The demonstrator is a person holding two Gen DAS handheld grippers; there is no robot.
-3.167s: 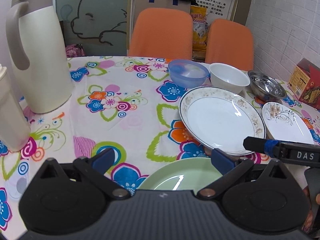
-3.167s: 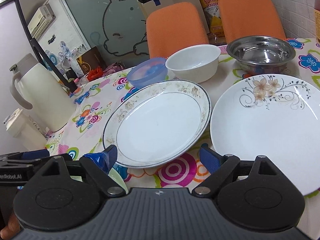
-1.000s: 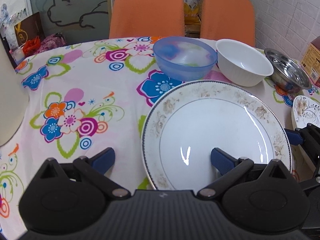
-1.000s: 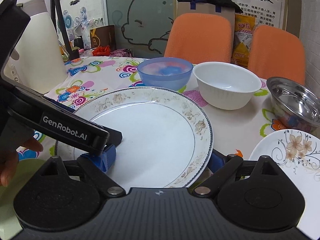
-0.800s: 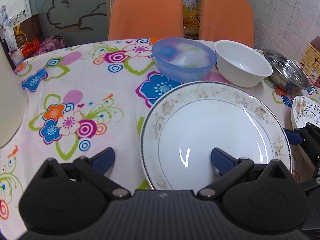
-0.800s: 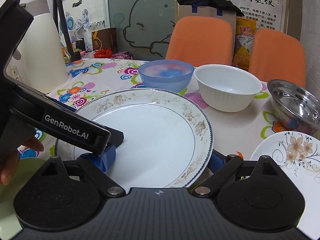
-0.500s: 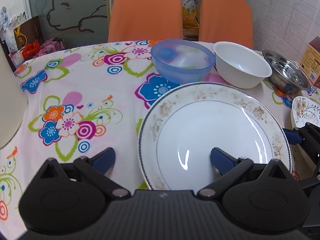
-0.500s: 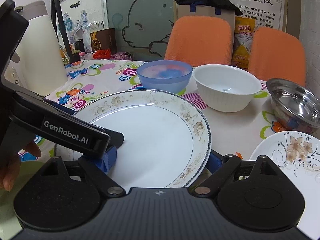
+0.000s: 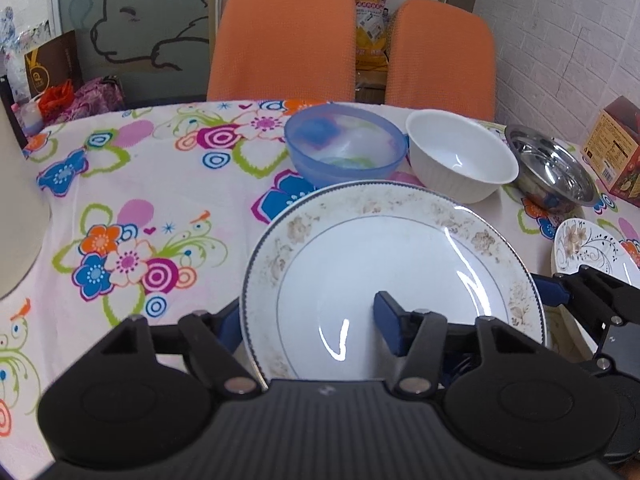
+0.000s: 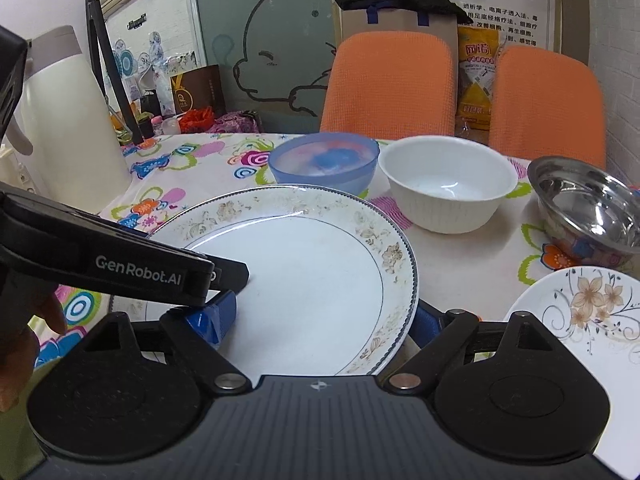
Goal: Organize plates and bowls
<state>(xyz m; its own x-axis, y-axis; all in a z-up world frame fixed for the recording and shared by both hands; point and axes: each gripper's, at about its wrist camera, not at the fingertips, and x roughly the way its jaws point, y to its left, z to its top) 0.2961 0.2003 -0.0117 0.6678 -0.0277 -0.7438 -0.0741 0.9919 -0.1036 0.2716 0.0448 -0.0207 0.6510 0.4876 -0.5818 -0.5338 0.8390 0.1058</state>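
A large white plate with a brown flowered rim (image 9: pixel 400 260) (image 10: pixel 312 280) lies on the flowered cloth. My left gripper (image 9: pixel 306 324) straddles its near left rim: the left finger is half hidden behind the rim and the right finger sits over the well, with a gap still between them. My right gripper (image 10: pixel 320 320) is open across the near right rim, its right finger hidden under the edge. Behind the plate stand a blue bowl (image 9: pixel 344 148), a white bowl (image 9: pixel 460 160) and a steel bowl (image 9: pixel 548 168). A small flowered plate (image 10: pixel 580 312) lies to the right.
A cream thermos jug (image 10: pixel 72 120) stands at the left. A green plate (image 10: pixel 16 436) shows at the near left, beside a hand. A printed box (image 9: pixel 616 148) sits by the brick wall. Two orange chairs (image 9: pixel 284 40) stand behind the table.
Both grippers came forward onto the large plate since 3.2 s ago. In the last half second the left gripper's fingers have drawn closer together around the rim. The right gripper keeps its width.
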